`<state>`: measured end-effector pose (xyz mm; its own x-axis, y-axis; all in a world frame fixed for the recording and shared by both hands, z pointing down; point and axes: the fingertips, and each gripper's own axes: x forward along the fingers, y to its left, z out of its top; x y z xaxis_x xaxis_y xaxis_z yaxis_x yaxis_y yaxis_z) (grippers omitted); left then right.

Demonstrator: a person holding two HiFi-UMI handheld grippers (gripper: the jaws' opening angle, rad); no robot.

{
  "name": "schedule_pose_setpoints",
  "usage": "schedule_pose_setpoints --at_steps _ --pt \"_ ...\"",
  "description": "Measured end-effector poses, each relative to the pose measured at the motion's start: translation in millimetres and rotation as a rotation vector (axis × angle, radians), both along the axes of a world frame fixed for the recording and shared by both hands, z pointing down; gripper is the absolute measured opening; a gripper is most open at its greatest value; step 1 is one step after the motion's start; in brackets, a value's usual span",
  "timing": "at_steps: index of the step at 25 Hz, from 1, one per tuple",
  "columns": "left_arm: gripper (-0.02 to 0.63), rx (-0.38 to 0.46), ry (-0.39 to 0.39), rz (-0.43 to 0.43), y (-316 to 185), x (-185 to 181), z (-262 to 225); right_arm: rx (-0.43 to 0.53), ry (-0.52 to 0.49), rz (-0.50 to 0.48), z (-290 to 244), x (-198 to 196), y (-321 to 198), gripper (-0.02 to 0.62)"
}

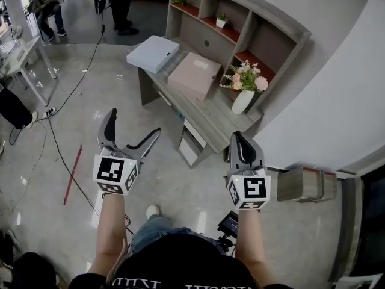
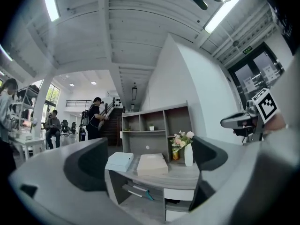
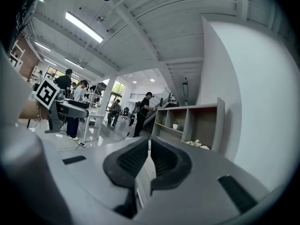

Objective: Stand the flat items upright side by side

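Note:
Two flat boxes lie on the grey desk (image 1: 207,120) ahead of me: a pale blue one (image 1: 153,53) at its far end and a beige one (image 1: 194,75) beside it. In the left gripper view the blue box (image 2: 119,161) and the beige box (image 2: 151,164) show between the jaws, far off. My left gripper (image 1: 133,123) is open and empty, well short of the desk. My right gripper (image 1: 240,136) is shut with nothing in it, near the desk's near end. In the right gripper view its pads (image 3: 136,157) meet.
A white vase of flowers (image 1: 243,89) stands on the desk before a shelf unit (image 1: 240,26). Cables (image 1: 57,143) and a red strip (image 1: 73,173) lie on the floor at left. A white table (image 1: 21,56) and people stand beyond. A wooden box (image 1: 304,183) sits by the wall.

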<state>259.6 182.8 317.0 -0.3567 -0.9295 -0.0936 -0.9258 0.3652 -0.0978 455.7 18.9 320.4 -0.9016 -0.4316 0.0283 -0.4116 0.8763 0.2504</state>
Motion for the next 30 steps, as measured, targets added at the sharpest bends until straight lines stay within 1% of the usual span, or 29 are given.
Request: schedule_pose_setpoints --at_steps 4,8,12,18,21,25,30 --pt "0.548 0.004 0.01 0.023 5 -51 -1 -0.009 -0.002 0.028 -1 -47 9 0.017" --pt "0.548 0.017 0.013 0.052 5 -89 -4 -0.004 0.001 0.054 0 -81 19 0.017" --pt "0.548 0.016 0.011 0.083 -4 -110 -1 -0.001 0.027 0.08 5 -99 17 0.015" --pt "0.548 0.002 0.017 0.114 -30 -127 7 -0.022 0.029 0.132 9 -103 -9 0.015" --pt "0.548 -0.01 0.015 0.121 -38 -138 11 -0.04 0.028 0.145 16 -113 -23 0.015" --pt "0.548 -0.026 0.005 0.118 -51 -161 14 -0.052 0.021 0.142 23 -138 -41 0.016" --pt "0.548 -0.042 0.009 0.11 -83 -198 23 -0.073 0.021 0.138 37 -175 -73 0.016"
